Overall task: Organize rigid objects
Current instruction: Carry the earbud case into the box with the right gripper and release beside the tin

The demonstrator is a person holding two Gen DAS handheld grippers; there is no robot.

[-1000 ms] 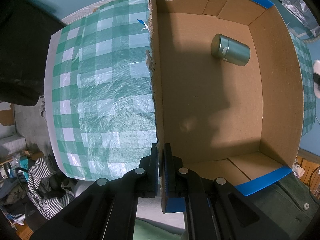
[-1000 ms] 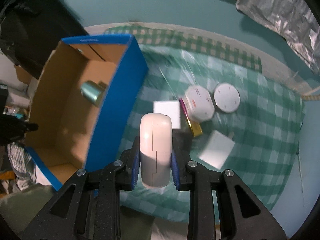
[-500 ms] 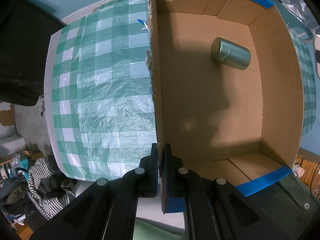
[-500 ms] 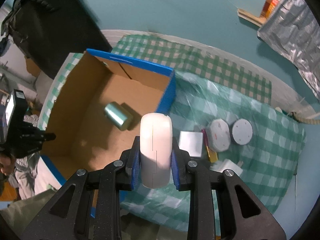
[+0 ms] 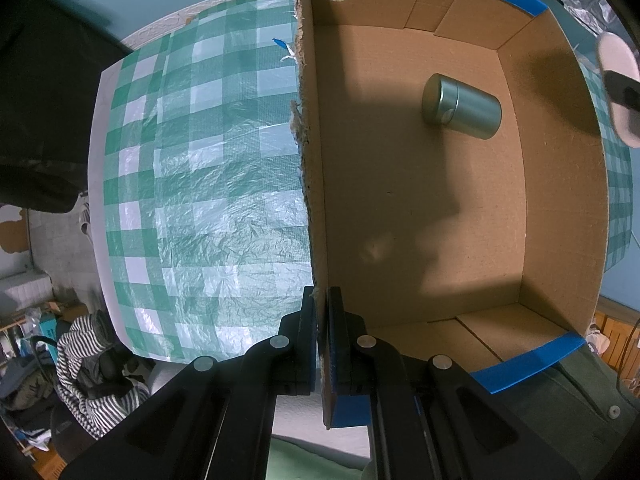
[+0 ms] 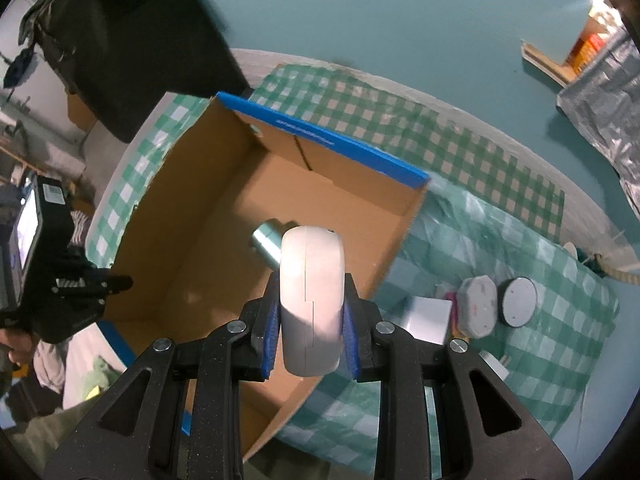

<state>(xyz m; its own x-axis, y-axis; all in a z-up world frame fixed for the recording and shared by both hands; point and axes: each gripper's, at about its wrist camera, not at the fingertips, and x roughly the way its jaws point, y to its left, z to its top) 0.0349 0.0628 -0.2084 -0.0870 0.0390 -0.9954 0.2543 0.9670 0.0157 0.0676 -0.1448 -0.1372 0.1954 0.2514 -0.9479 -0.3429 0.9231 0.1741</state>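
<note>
An open cardboard box (image 5: pixel 560 200) with blue outer walls stands on the green checked tablecloth (image 5: pixel 200 180). A silver tin (image 5: pixel 462 106) lies on its side on the box floor. My left gripper (image 5: pixel 322 320) is shut on the box's near left wall. My right gripper (image 6: pixel 312 316) is shut on a white rounded case (image 6: pixel 312 292) and holds it above the box's right side (image 6: pixel 404 236), over the tin (image 6: pixel 268 242). The case and gripper also show at the right edge of the left wrist view (image 5: pixel 618 88).
On the cloth right of the box lie a white octagonal tin (image 6: pixel 478 306), a grey round lid (image 6: pixel 519 301), a white square box (image 6: pixel 428 320) and a small pink item (image 6: pixel 454 304). A dark bag (image 6: pixel 132 40) stands behind the box. Crinkled foil (image 6: pixel 600 96) lies far right.
My right gripper has carried the white case left, from over the cloth to above the box. The left gripper has kept its hold on the box wall.
</note>
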